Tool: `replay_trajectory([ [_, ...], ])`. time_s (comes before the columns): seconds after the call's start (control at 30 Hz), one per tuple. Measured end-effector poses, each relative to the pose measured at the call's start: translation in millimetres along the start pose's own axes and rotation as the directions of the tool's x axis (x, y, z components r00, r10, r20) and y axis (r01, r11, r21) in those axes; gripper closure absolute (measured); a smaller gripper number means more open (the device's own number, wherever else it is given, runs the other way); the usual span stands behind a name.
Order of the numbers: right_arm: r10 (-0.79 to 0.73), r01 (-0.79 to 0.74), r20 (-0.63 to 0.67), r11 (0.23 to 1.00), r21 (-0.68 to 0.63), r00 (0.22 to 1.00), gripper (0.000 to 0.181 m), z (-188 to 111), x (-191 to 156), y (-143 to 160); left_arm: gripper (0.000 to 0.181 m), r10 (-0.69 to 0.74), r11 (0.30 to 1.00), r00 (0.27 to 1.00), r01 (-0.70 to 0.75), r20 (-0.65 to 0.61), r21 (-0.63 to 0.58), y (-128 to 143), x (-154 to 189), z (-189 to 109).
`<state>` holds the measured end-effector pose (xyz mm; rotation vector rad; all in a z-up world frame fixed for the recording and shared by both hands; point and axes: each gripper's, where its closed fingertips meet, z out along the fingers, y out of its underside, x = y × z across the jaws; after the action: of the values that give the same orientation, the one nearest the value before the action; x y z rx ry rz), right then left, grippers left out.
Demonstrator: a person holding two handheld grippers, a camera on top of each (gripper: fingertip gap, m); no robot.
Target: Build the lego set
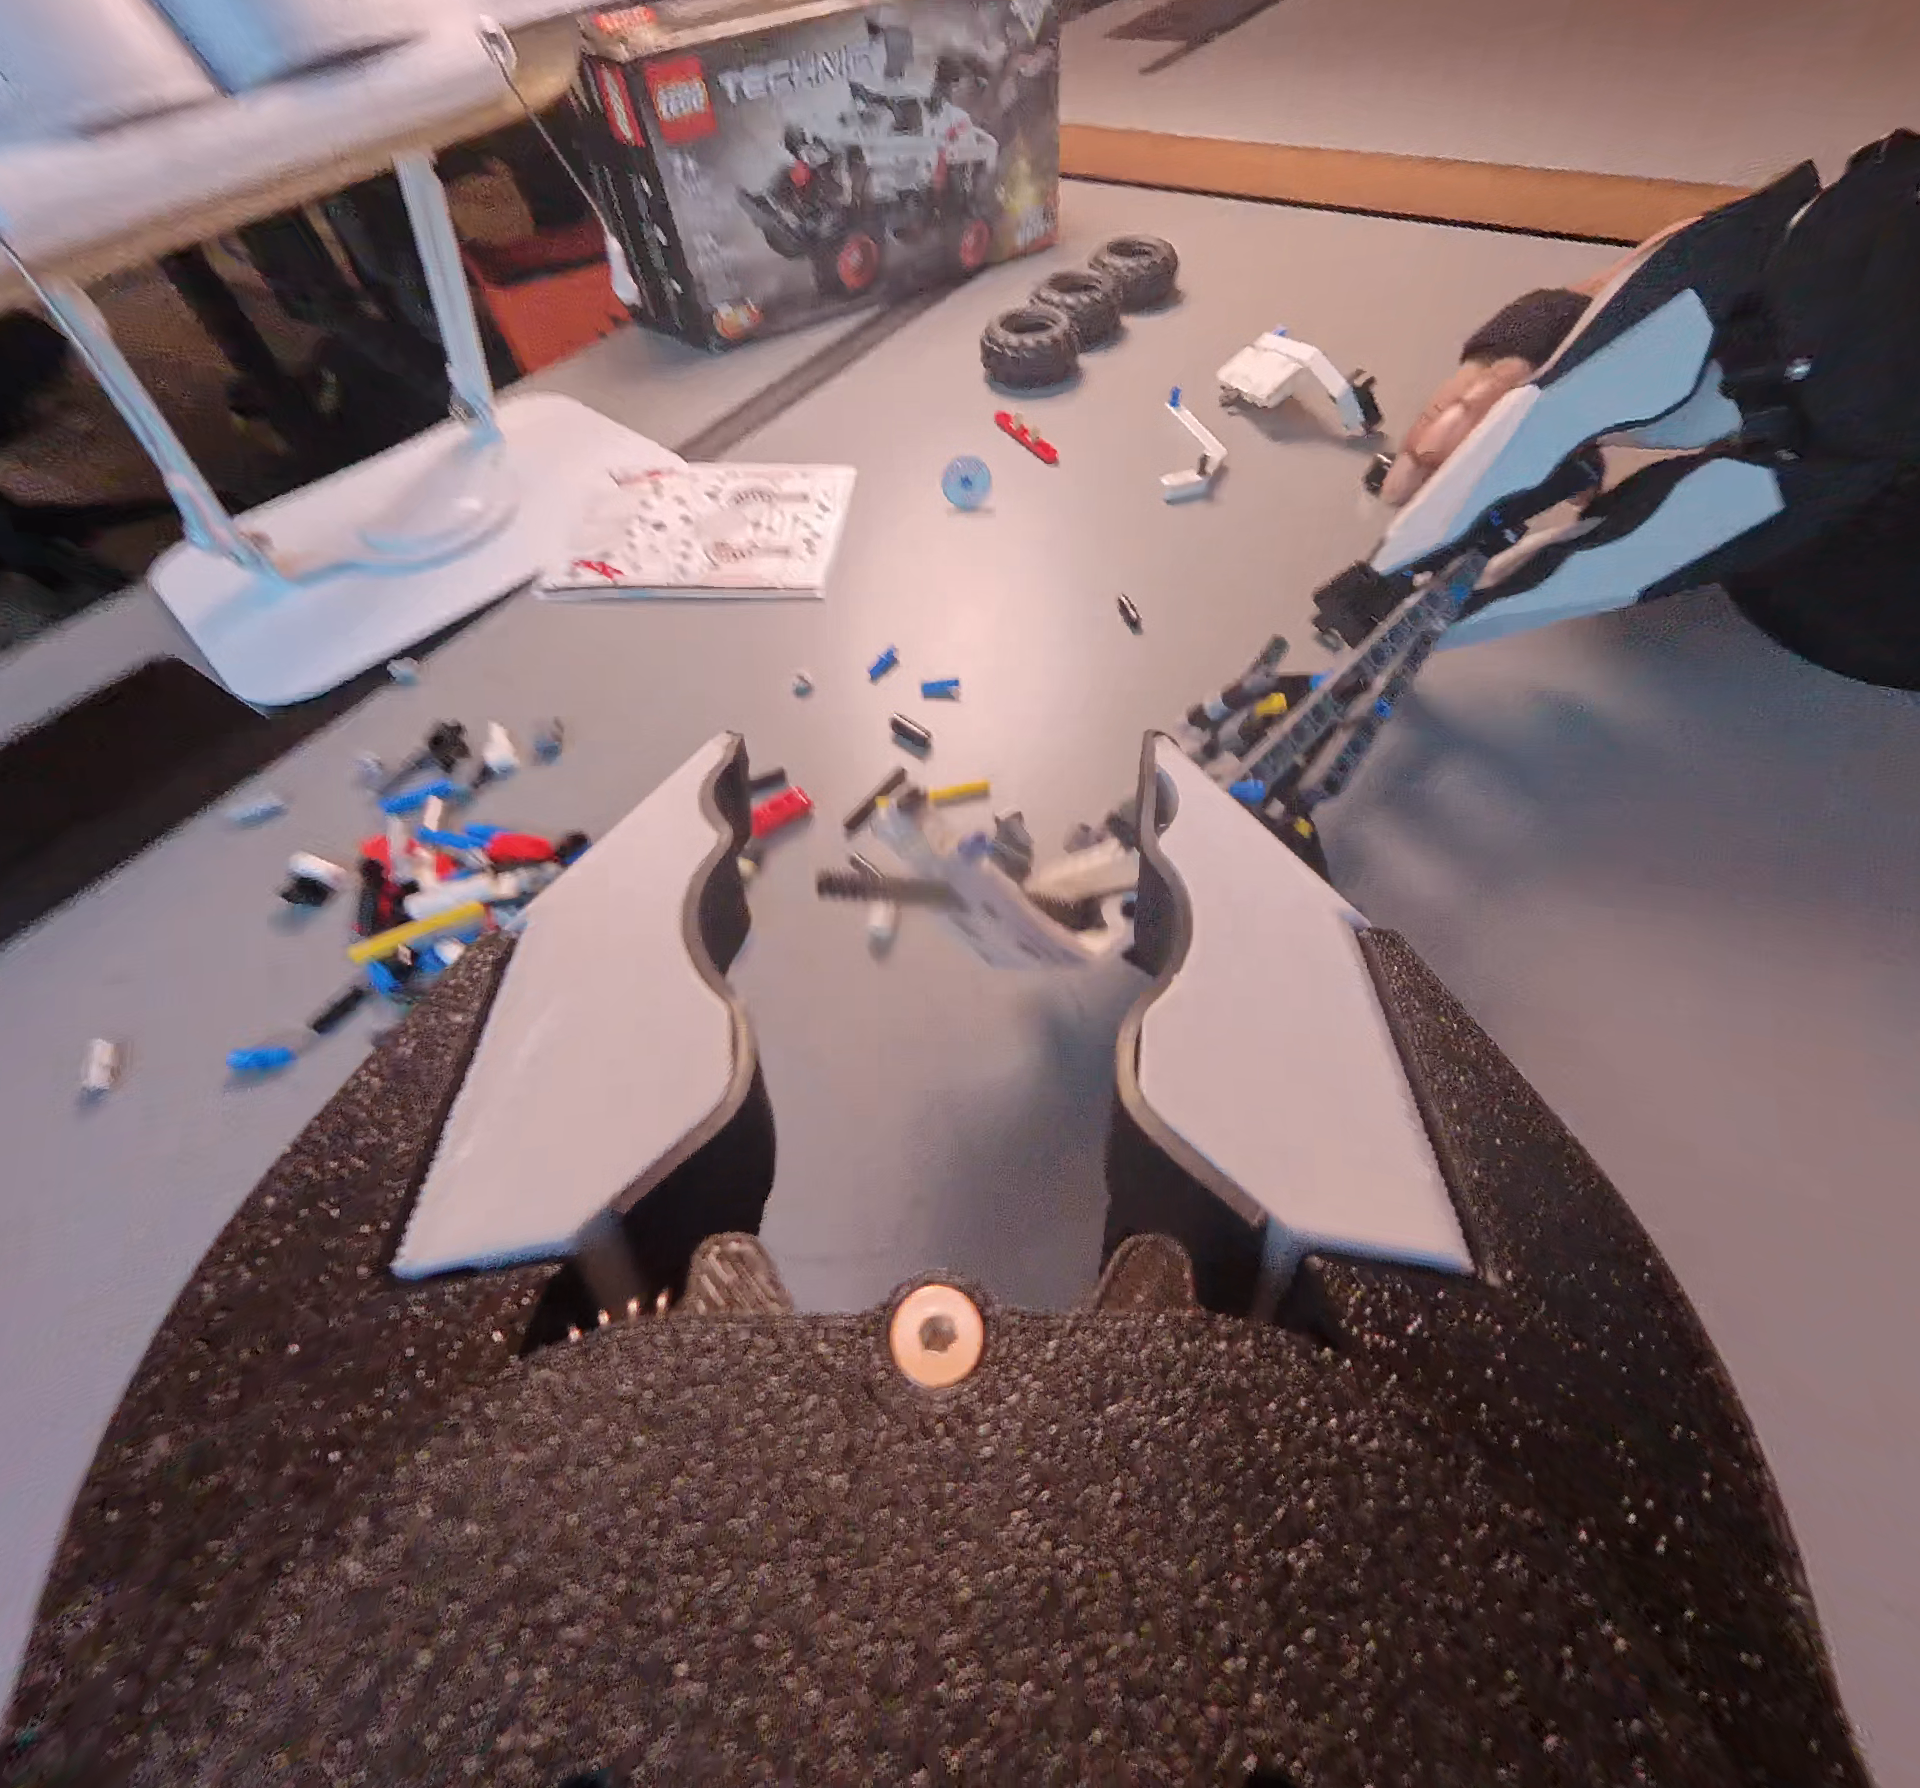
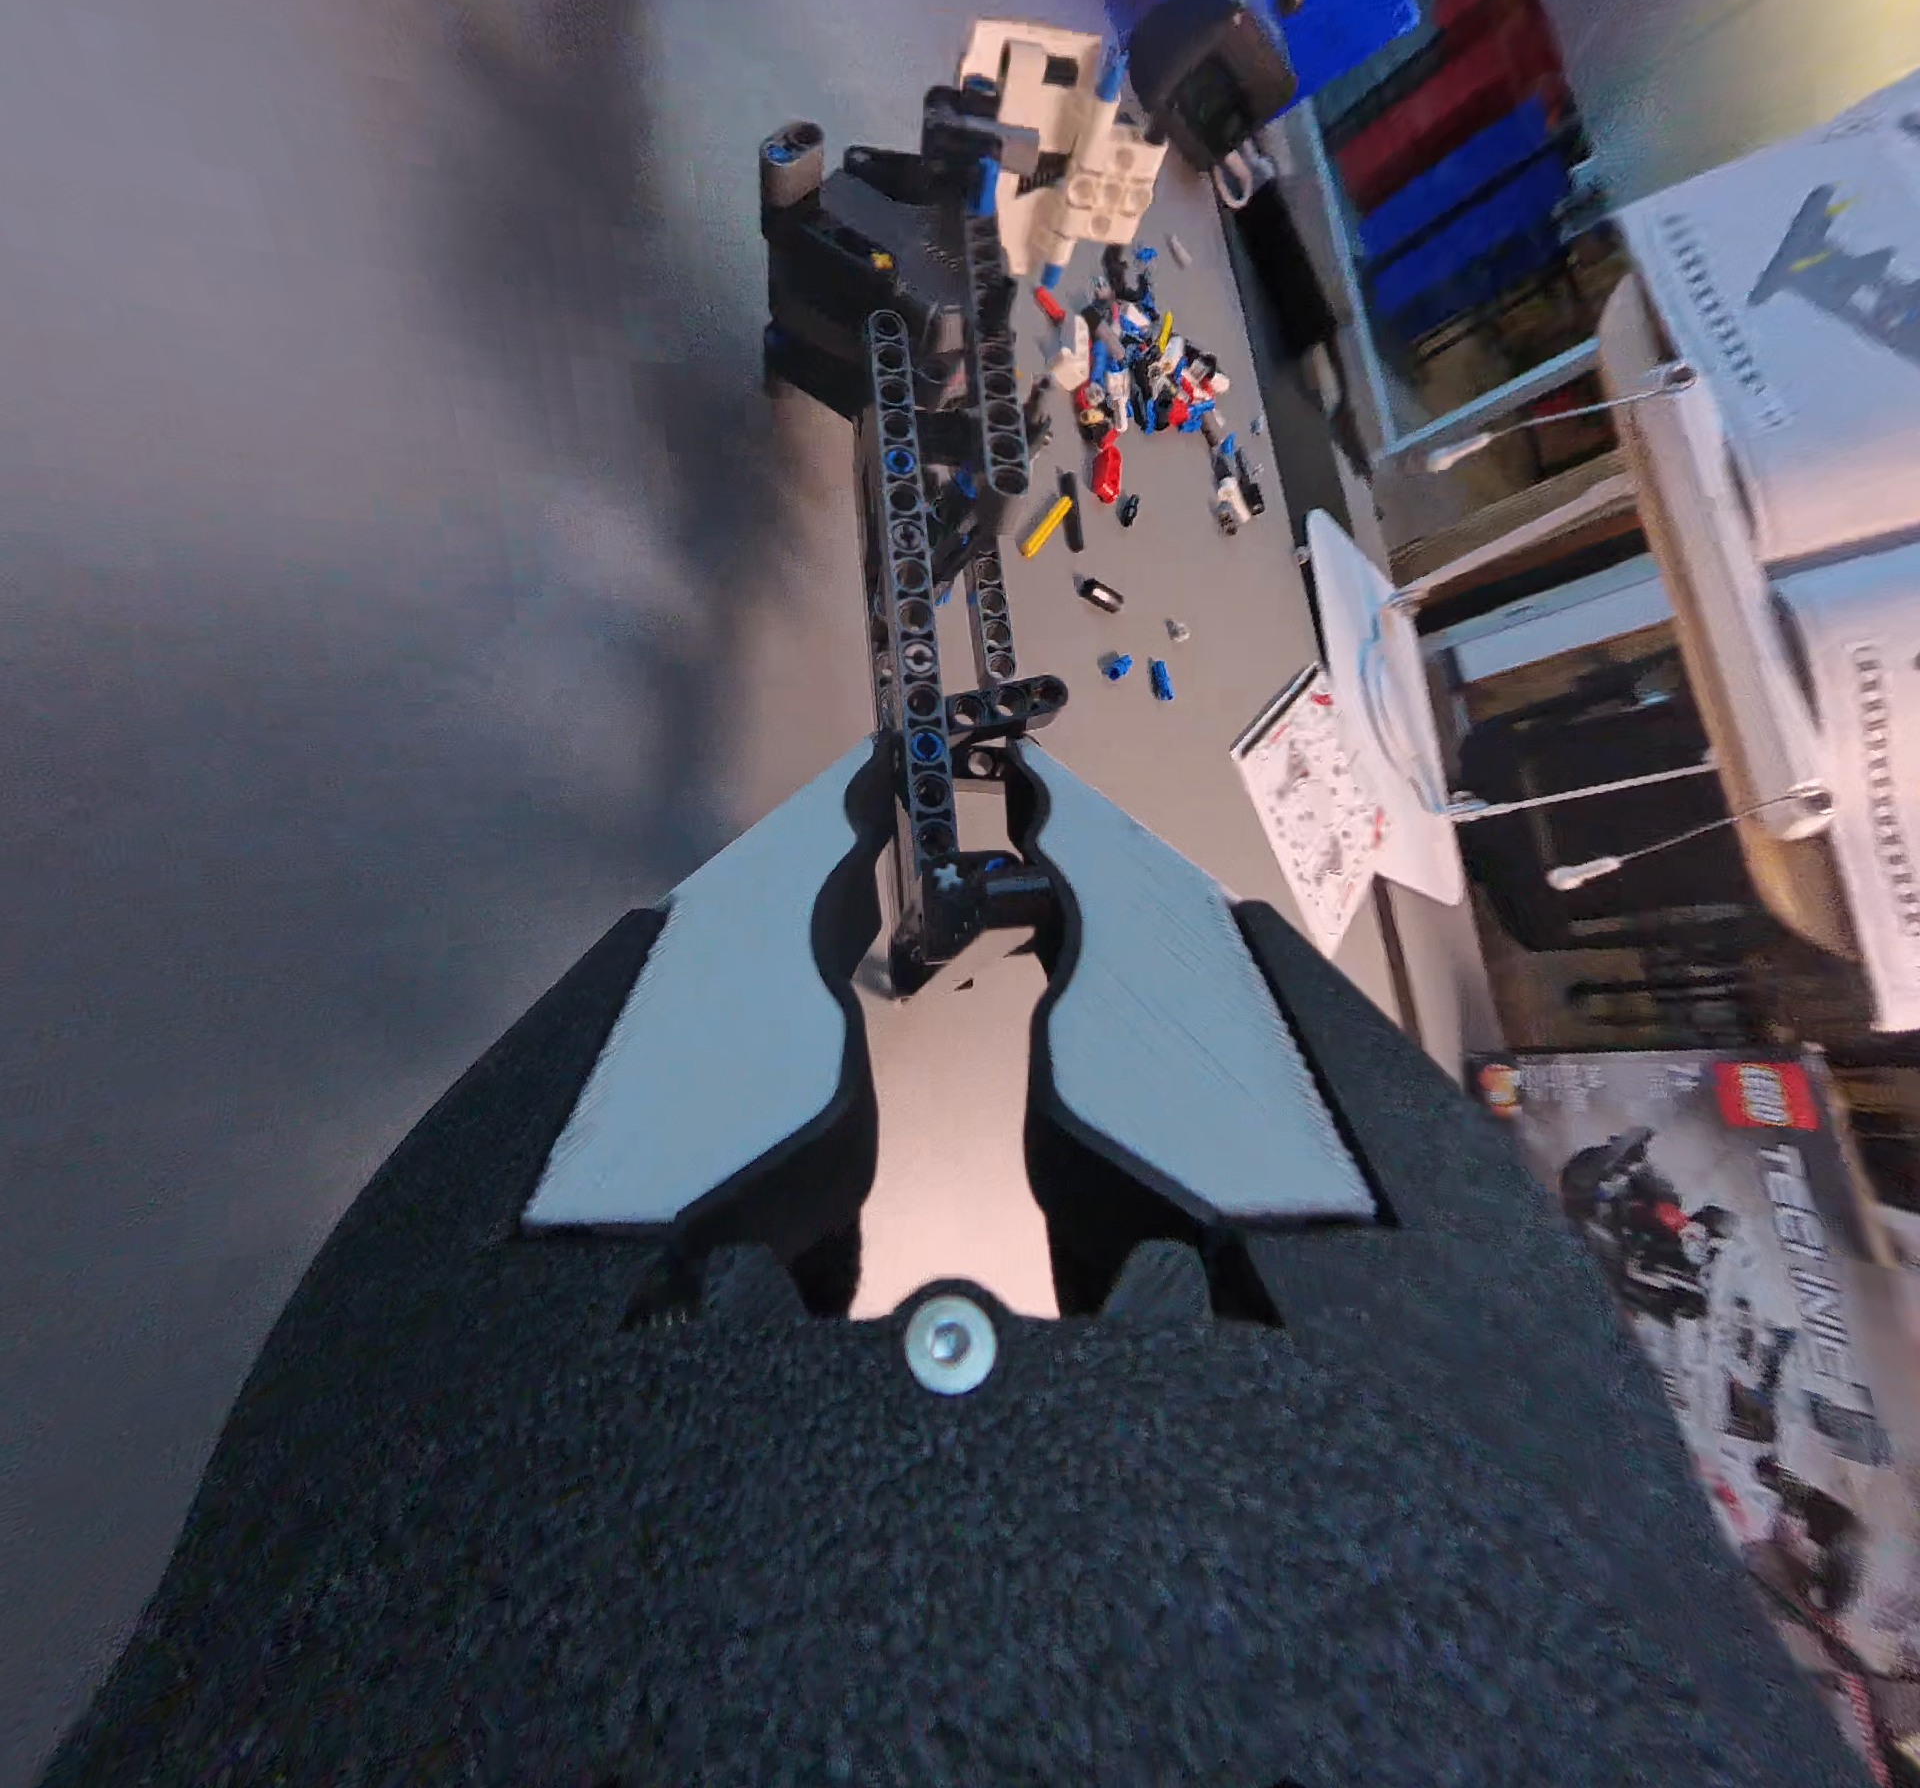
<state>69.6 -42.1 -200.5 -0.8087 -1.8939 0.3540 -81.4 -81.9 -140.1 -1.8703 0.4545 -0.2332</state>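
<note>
My left gripper (image 1: 940, 762) is open and empty, low over the grey table (image 1: 1558, 907). Small loose pieces and a white and grey part (image 1: 997, 897) lie between and just beyond its fingertips. My right gripper (image 2: 951, 762) is shut on one end of a long dark grey beam frame (image 2: 914, 595), with the frame's black end block between its fingers. In the left wrist view the right gripper (image 1: 1455, 575) comes in from the right. It holds the frame (image 1: 1340, 699) slanting down towards my left gripper's right finger (image 1: 1226, 865).
A pile of small coloured pieces (image 1: 436, 865) lies to the left. Farther back are a sticker sheet (image 1: 717, 533), three black tyres (image 1: 1081, 304), a white sub-assembly (image 1: 1288, 377), a red piece (image 1: 1027, 437), the set's box (image 1: 831, 169) and a booklet stand (image 1: 395, 533).
</note>
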Motion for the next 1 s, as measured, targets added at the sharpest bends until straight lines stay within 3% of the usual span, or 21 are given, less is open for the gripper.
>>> replay_trajectory([
  [0.2,-0.334,0.33,-0.105,0.942,-0.052,0.937,0.171,-10.0,-34.3,9.9,0.09,-0.208,0.978,0.926,0.189,-0.314,-0.092,32.9,50.3,-12.3],
  [0.33,-0.303,0.301,-0.08,0.953,-0.042,0.949,0.17,-10.9,-38.4,9.9,0.08,-0.189,0.975,0.868,0.109,-0.46,-0.195,51.9,87.2,-4.3],
  [0.47,-0.19,0.19,0.003,0.982,-0.015,0.982,0.16,-11.3,-46.2,10.7,0.1,-0.142,0.973,0.898,0.05,-0.416,-0.225,60.3,87.6,9.9],
  [0.57,-0.068,0.068,0.056,0.998,-0.007,0.996,0.153,-13.1,-45.5,11.7,0.101,-0.178,0.968,0.894,0.084,-0.411,-0.237,58.1,86.1,13.2],
  [0.67,0.077,-0.079,0.156,0.997,0.011,0.985,0.123,-21.8,-48.8,4.5,0.101,-0.175,0.968,0.9,0.082,-0.4,-0.237,57.7,83.9,13.7],
  [0.73,0.212,-0.229,0.251,0.973,0.038,0.944,0.113,-32.6,-51.8,-10.1,0.101,-0.163,0.969,0.905,0.073,-0.394,-0.234,58.0,82.6,13.8],
  [0.87,0.348,-0.388,0.309,0.919,0.076,0.885,0.12,-39.4,-36.0,-42.9,0.101,-0.074,0.979,0.922,-0.006,-0.38,-0.205,55.6,82.8,17.4],
  [1.0,0.254,-0.279,0.209,0.955,0.097,0.944,0.134,-11.2,-25.8,-61.6,0.101,-0.029,0.979,0.935,-0.045,-0.353,-0.199,49.2,84.5,22.0],
])
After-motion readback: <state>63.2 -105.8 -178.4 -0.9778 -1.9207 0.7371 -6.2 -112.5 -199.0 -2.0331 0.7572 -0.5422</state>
